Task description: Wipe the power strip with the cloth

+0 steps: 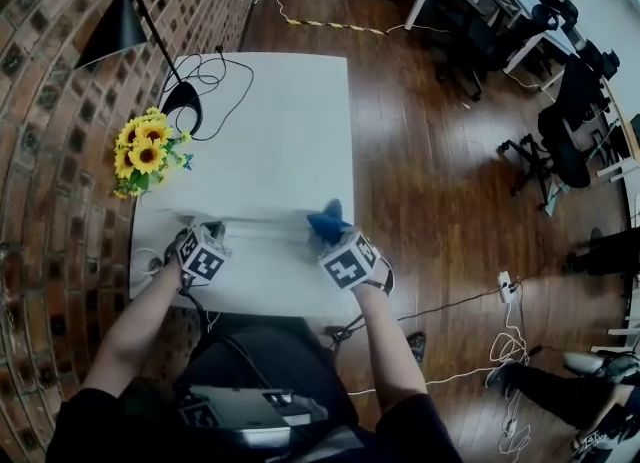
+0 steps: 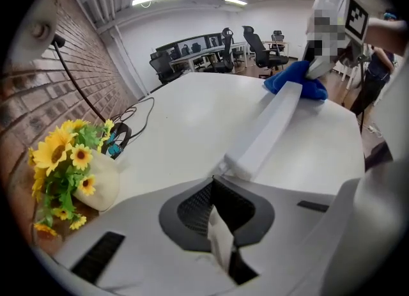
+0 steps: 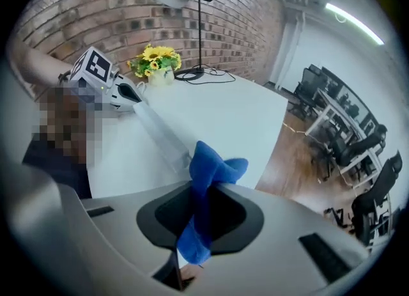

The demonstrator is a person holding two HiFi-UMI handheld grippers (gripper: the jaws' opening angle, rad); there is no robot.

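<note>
Cloth [image 3: 211, 167] in right tongs [image 3: 192, 224]; power strip [image 2: 268, 122] at left tongs [image 2: 217, 224]

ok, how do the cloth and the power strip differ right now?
The cloth is blue, the power strip white. The cloth is soft and bunched; the power strip is a long straight bar. The cloth is pinched in the right gripper, while the power strip lies flat on the table. They meet at one end of the power strip.
</note>
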